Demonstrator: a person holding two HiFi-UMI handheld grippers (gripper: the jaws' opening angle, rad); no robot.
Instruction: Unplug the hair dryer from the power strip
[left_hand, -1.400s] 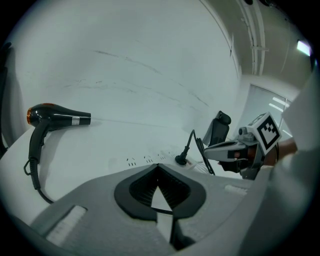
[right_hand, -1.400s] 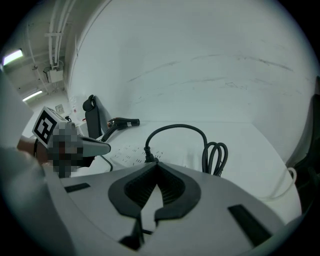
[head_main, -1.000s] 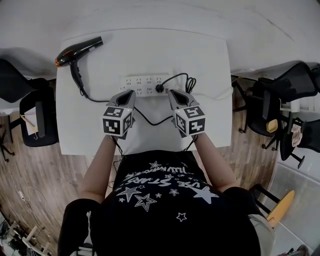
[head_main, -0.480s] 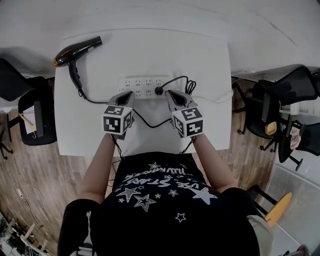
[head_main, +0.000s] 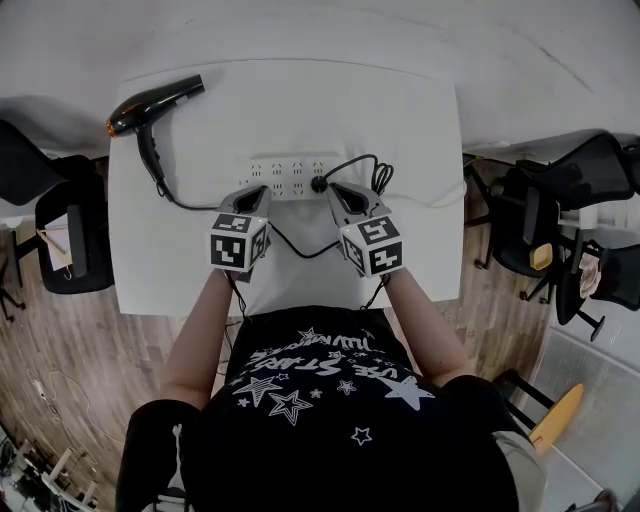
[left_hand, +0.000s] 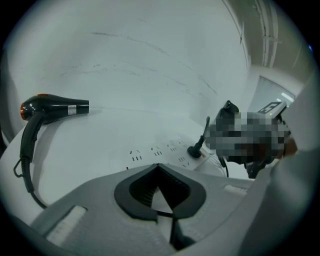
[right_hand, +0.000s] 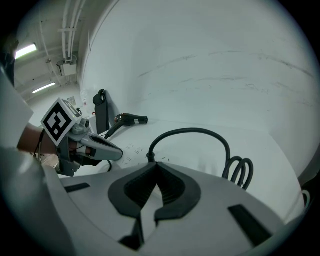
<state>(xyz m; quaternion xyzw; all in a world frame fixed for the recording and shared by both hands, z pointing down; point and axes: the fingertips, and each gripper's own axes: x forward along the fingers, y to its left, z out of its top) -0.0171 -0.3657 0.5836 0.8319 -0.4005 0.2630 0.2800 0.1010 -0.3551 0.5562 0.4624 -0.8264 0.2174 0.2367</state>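
Over a white table (head_main: 400, 120), held the left gripper (left_hand: 158, 165) clenched on nothing, with the power strip (head_main: 285, 170) just beyond its tips. Held the right gripper (right_hand: 157, 164) clenched and empty too, with the black plug (left_hand: 194, 151) seated in the strip directly past its tips and the cord (right_hand: 200, 131) coiling off to its right. Found the hair dryer (left_hand: 55, 107) lying well ahead-left of the left gripper.

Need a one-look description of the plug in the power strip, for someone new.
On the white table lies a white power strip. Near its right end, in the head view, sits the plug. It is the only black thing on the strip.
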